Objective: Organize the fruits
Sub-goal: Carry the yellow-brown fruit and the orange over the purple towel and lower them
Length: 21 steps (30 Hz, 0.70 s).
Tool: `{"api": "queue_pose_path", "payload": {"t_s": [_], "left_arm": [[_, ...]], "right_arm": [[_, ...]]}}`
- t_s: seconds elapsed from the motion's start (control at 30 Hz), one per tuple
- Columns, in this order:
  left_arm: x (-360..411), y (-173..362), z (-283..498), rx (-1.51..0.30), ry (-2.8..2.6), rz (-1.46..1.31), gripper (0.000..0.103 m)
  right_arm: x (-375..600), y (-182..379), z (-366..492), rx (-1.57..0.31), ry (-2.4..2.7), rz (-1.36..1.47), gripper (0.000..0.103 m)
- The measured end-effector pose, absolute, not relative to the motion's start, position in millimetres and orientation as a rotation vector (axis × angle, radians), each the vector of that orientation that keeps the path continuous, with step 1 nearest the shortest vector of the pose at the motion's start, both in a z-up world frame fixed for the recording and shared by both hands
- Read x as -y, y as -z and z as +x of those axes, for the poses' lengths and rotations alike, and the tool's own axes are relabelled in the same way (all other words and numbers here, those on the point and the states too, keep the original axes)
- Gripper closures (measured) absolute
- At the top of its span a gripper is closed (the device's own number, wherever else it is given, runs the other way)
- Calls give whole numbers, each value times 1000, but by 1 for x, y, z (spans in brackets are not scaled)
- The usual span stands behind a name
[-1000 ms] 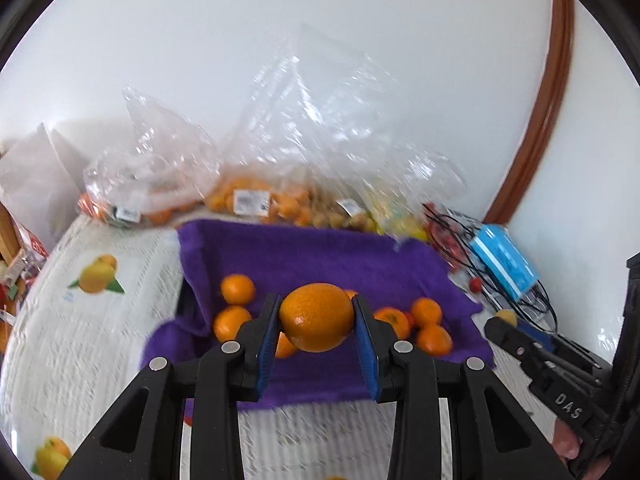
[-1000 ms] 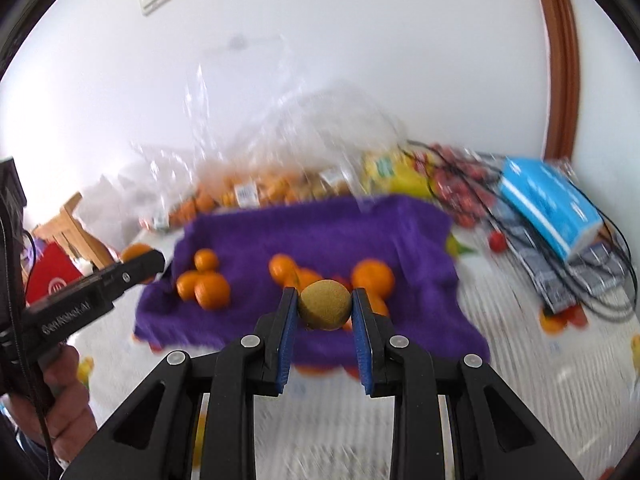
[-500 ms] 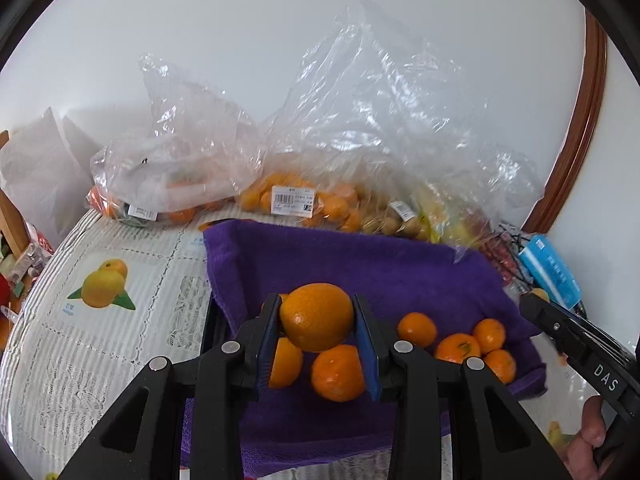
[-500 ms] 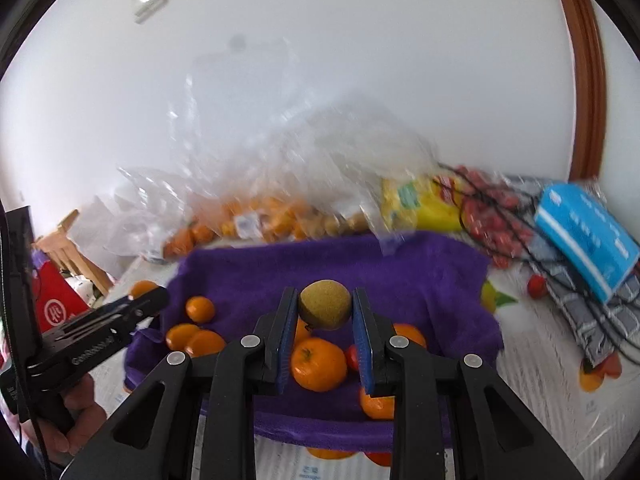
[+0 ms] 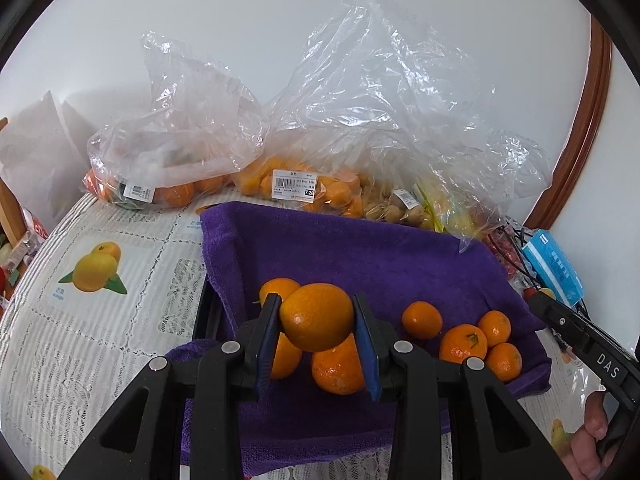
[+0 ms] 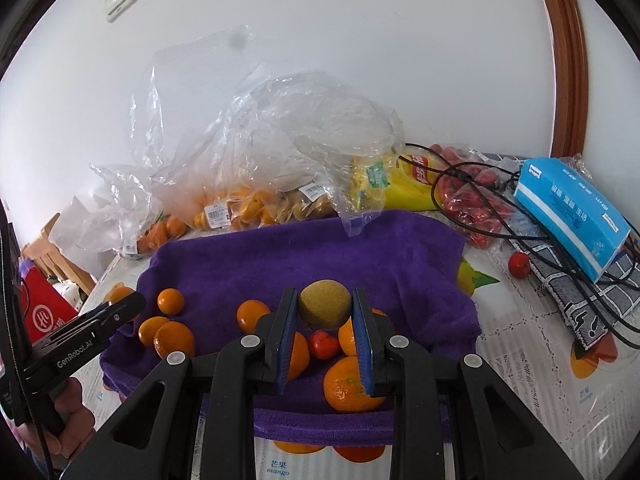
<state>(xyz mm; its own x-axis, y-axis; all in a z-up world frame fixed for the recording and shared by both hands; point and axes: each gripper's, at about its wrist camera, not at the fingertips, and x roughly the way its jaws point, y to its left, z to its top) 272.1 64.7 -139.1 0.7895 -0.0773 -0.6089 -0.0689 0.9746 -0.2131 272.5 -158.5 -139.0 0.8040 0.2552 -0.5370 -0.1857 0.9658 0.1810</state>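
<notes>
Left wrist view: left tool (image 5: 316,318) pinching orange (image 5: 316,316), held over purple towel (image 5: 360,248), above loose oranges (image 5: 476,340), likely for sorting by kind. Right wrist view: right tool (image 6: 325,312) clamping brownish-green fruit (image 6: 325,309), maybe kiwi, above same towel (image 6: 300,256). Bagged fruit (image 5: 292,188) behind on surface (image 5: 100,320).
</notes>
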Motion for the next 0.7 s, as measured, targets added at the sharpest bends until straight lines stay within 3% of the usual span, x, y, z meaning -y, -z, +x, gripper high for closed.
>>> {"api": "queue_pose_path", "payload": {"t_s": [0.7], "left_arm": [[-74, 139, 272, -650, -24, -263, 69]], "right_arm": [[158, 144, 277, -611, -235, 109, 76]]}}
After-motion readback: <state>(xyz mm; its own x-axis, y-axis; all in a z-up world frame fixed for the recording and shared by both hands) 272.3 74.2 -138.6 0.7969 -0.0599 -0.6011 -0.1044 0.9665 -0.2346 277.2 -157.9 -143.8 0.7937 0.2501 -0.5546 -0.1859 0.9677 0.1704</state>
